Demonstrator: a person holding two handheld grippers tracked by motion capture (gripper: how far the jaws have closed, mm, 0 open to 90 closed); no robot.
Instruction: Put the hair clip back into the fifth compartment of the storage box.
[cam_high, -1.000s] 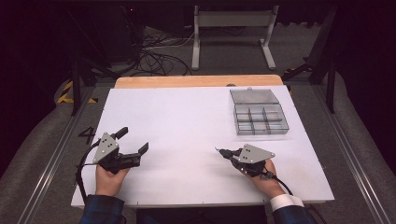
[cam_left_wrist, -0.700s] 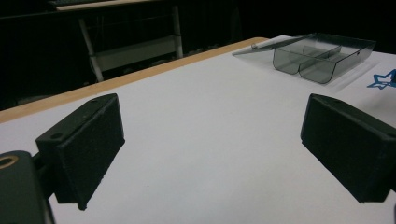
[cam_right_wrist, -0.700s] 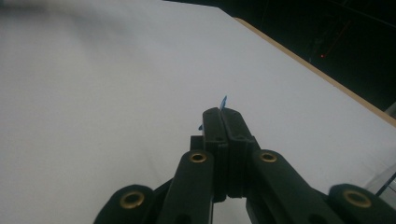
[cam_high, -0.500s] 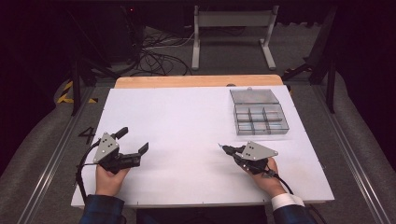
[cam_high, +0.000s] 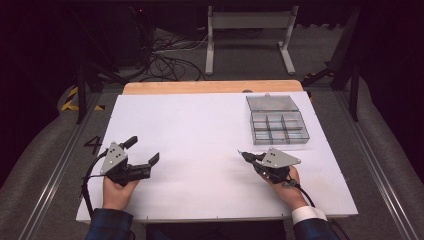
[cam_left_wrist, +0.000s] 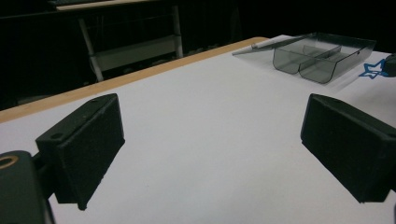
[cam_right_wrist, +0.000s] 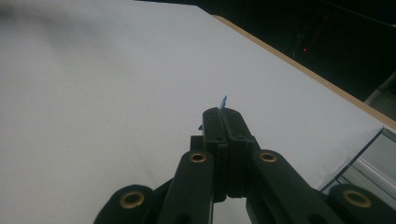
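Observation:
My left gripper (cam_high: 142, 150) rests at the near left of the white table (cam_high: 200, 130), held by a hand, and it is open. In the left gripper view its two black pads (cam_left_wrist: 84, 140) stand wide apart with bare table between them. My right gripper (cam_high: 246, 155) lies at the near right, pointing left, and is shut on a small blue star-shaped piece (cam_left_wrist: 372, 70). A blue tip (cam_right_wrist: 223, 101) of that piece sticks out past the closed jaws in the right gripper view. A clear grey compartment box (cam_high: 279, 127) sits beyond the right gripper.
The box's lid (cam_high: 271, 102) lies open flat behind it, near the table's wooden far edge (cam_high: 210, 87). The box (cam_left_wrist: 317, 58) also appears far right in the left gripper view. Cables and a metal stand are on the floor beyond the table.
My right gripper has shifted slightly away from the front edge, toward the box, still shut. The left gripper has not moved.

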